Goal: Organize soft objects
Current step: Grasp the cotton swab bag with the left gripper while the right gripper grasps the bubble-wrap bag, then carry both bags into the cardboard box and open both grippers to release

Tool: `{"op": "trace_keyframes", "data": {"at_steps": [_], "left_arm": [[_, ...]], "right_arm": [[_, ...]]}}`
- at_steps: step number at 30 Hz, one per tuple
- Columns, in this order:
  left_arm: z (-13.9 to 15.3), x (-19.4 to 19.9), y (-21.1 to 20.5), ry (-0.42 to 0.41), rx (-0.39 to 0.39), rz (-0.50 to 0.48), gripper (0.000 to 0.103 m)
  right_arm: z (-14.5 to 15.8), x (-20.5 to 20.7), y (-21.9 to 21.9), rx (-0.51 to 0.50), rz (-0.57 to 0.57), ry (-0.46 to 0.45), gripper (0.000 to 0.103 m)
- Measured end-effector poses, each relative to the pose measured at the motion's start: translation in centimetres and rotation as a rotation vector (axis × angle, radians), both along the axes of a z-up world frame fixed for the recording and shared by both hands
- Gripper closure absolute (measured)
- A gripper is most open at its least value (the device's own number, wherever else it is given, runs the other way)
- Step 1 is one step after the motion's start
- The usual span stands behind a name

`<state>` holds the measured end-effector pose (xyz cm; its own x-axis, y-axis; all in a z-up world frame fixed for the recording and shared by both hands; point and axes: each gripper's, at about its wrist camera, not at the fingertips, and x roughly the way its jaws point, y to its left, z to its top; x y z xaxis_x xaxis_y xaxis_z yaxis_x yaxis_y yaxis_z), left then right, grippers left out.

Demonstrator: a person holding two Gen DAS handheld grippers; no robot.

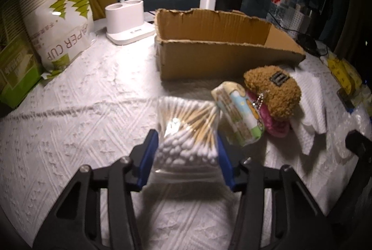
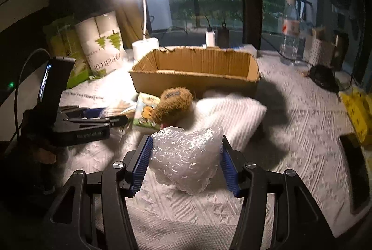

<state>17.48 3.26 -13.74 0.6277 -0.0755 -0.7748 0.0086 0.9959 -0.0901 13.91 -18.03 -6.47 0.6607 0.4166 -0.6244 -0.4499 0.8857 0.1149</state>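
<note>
My left gripper is shut on a clear bag of cotton swabs, held a little above the white cloth. My right gripper is shut on a wad of bubble wrap. An open cardboard box stands behind, also in the right wrist view. In front of it lie a brown plush toy, a printed tissue pack, a pink item under the plush and folded white paper towels. The left gripper shows at the left of the right wrist view.
A bag of paper cups, a green box and a white lamp base stand at the back left. A water bottle, a white basket, cables and yellow packs are at the right.
</note>
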Motion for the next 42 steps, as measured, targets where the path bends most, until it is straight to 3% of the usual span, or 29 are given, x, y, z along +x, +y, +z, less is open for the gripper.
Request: {"op": "trace_keyframes", "data": {"at_steps": [11, 22, 42], "left_arm": [[2.9, -1.3, 1.1, -0.071, -0.013, 0.024, 0.061], [6.0, -1.5, 1.3, -0.143, -0.034, 0.023, 0.061], [11.3, 3.9, -4.6, -0.292, -0.022, -0.087, 0.061]], "right_arm": [[2.8, 1.1, 0.3, 0.006, 0.031, -0.067, 0.044], [3.9, 2.7, -1.0, 0.021, 0.005, -0.097, 0.044], [4.2, 10.1, -3.2, 0.055, 0.004, -0.137, 0.044]]}}
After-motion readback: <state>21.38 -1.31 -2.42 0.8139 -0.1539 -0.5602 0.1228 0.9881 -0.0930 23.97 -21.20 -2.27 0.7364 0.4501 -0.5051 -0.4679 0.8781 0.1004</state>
